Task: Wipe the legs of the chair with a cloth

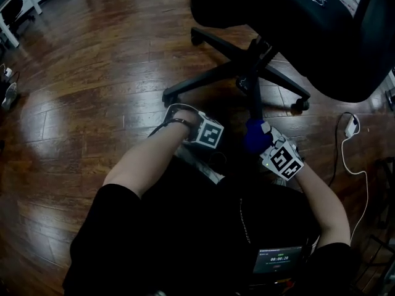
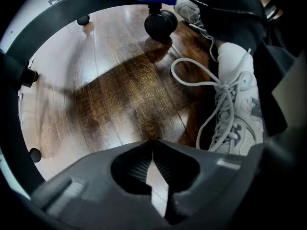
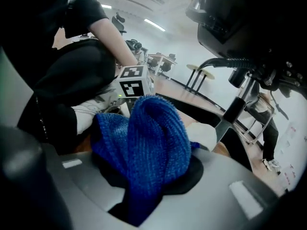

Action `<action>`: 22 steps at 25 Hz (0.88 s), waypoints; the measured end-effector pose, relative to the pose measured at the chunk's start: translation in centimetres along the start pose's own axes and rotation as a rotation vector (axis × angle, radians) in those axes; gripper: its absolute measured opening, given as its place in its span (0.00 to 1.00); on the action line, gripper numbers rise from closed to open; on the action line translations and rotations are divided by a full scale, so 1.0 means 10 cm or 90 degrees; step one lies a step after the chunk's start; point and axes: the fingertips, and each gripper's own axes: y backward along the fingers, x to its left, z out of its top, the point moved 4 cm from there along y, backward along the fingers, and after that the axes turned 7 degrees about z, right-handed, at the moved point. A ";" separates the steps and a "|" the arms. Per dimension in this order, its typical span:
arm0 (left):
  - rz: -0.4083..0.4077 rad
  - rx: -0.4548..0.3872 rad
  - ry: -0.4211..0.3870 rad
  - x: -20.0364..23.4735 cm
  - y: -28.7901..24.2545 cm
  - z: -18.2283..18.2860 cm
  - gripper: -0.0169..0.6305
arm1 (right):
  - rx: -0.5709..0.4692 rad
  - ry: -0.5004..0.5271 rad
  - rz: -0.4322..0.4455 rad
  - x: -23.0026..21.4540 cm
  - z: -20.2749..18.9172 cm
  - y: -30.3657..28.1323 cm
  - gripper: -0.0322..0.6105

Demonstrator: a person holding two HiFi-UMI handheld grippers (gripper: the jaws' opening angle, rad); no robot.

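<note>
Clamping the blue cloth (image 3: pixel 153 133), the right gripper (image 3: pixel 144 193) sits just beside the chair's near leg (image 1: pixel 255 100). The left gripper (image 2: pixel 153 174) is closed, empty; only its view shows a white shoe (image 2: pixel 237 104).

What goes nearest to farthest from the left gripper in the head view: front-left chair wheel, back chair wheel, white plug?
1. Front-left chair wheel, just ahead of the left gripper.
2. Back chair wheel, farther ahead.
3. White plug, far right on the floor.
</note>
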 end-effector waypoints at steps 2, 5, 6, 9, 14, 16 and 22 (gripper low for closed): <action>0.008 0.008 -0.002 0.00 0.00 0.01 0.03 | -0.007 -0.003 0.011 0.11 -0.04 0.05 0.22; 0.011 0.006 0.003 0.00 0.00 0.01 0.03 | -0.012 -0.004 0.011 0.12 -0.04 0.05 0.22; 0.008 0.003 0.008 0.01 -0.01 0.00 0.03 | -0.013 -0.003 0.011 0.12 -0.04 0.05 0.21; -0.002 -0.008 0.025 0.01 0.00 0.00 0.03 | -0.004 0.016 0.011 0.11 -0.03 0.05 0.21; -0.025 -0.030 0.042 0.03 0.01 -0.01 0.03 | 0.015 0.046 0.022 0.05 0.00 0.04 0.21; -0.031 -0.039 0.045 0.04 0.02 -0.02 0.03 | -0.007 0.030 0.007 -0.07 0.02 0.01 0.21; -0.056 -0.060 0.040 0.03 0.04 -0.01 0.03 | -0.059 -0.020 -0.112 -0.88 0.21 -0.17 0.21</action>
